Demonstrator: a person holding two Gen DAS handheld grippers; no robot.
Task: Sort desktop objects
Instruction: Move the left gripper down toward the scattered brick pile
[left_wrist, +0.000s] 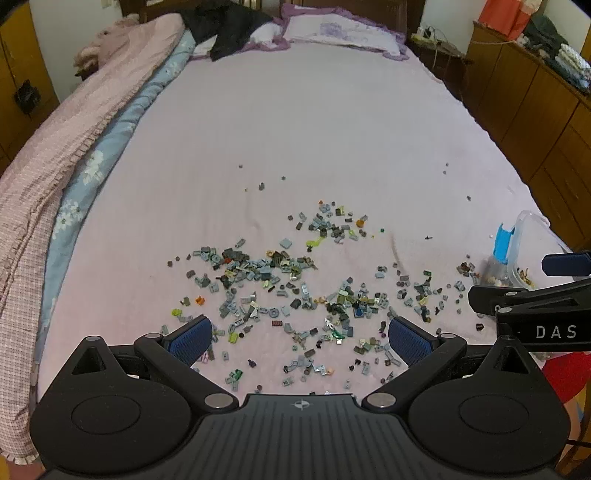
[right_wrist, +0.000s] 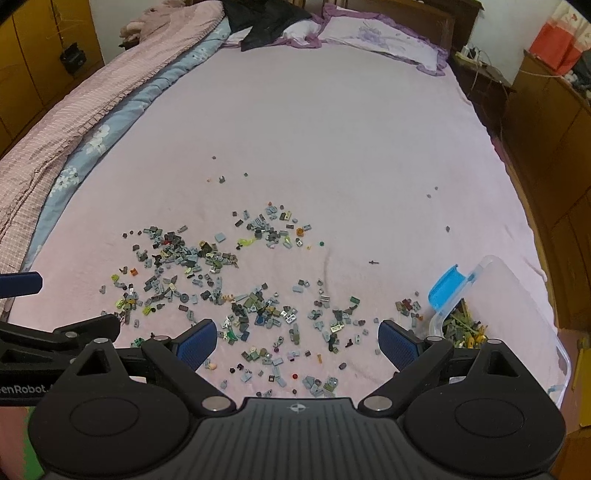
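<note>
- On the bed (left_wrist: 295, 110), left wrist view: small toy bricks (left_wrist: 295, 280) lie scattered over the pink sheet in a wide loose patch, mostly grey, some lime, orange and dark ones mixed in.
- Left gripper (left_wrist: 300, 338) hovers over the near edge of the scatter, jaws spread wide, nothing between the blue pads; several bricks lie in the gap between them and more lie ahead.
- A few stray bricks sit well apart, further up the sheet.
- Clear plastic box (left_wrist: 532, 225) with a blue clip sits at far right on the bed edge, partly cut off; bricks visible inside it.
- Right gripper (left_wrist: 524, 284) enters from the right edge, just beside the box; only part of it shows here.
- Pink quilt (left_wrist: 74, 122) and blue floral quilt (left_wrist: 122, 125) are rolled along the left side; pillow (left_wrist: 340, 29) at the head.
- Right wrist view: right gripper (right_wrist: 297, 341) has jaws spread wide, holding nothing; bricks (right_wrist: 229, 280) lie between the pads and ahead, the bulk ahead-left.
- Clear plastic box (right_wrist: 517, 288) lies just right of the right pad, blue clip up, greenish and yellow bricks inside.
- Left gripper (right_wrist: 55, 314) shows at left edge, over the left end of the scatter.
</note>
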